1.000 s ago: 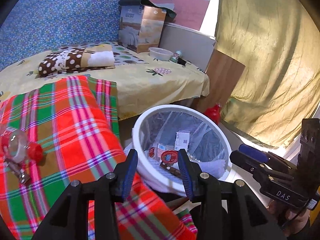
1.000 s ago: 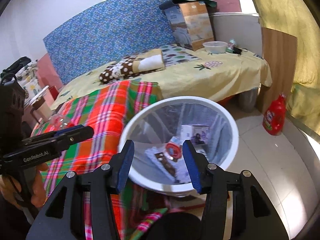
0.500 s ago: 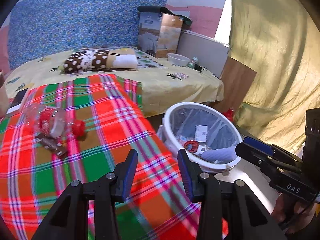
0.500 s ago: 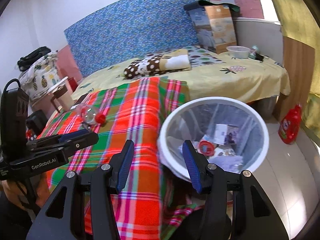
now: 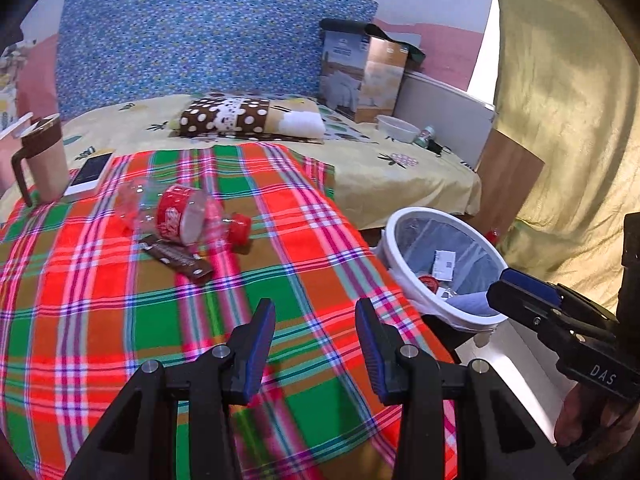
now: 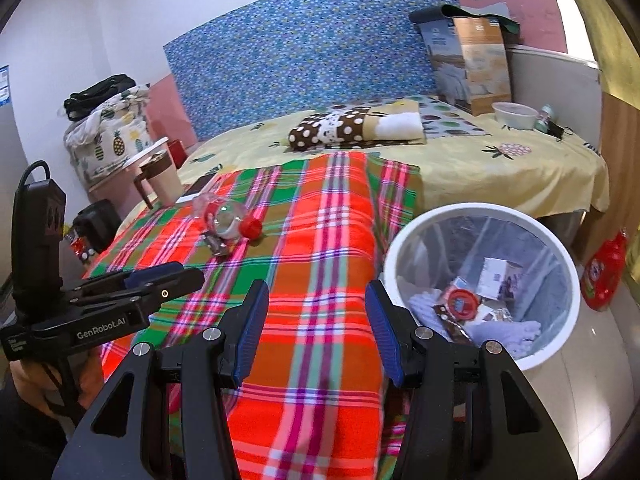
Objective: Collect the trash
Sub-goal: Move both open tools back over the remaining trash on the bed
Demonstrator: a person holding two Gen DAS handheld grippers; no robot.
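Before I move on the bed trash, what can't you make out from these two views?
- Brown wrapper: print too small in the left view; in the right view mostly hidden behind the bottle.
- Bin contents: jumbled, its near rim hidden by the right hand-held gripper.
- Red bottle on the floor: label unreadable near the right view's edge.

Left claw (image 5: 316, 344): swings away from over the bin (image 5: 400, 232) and now hangs above the plaid blanket (image 5: 100, 300), facing the crushed bottle (image 5: 180, 216) and brown wrapper (image 5: 176, 258).
Right claw (image 6: 316, 328): shifts off the bin's mouth to the blanket edge beside it.
Newly in view: mug (image 5: 44, 160) and phone (image 5: 90, 172).
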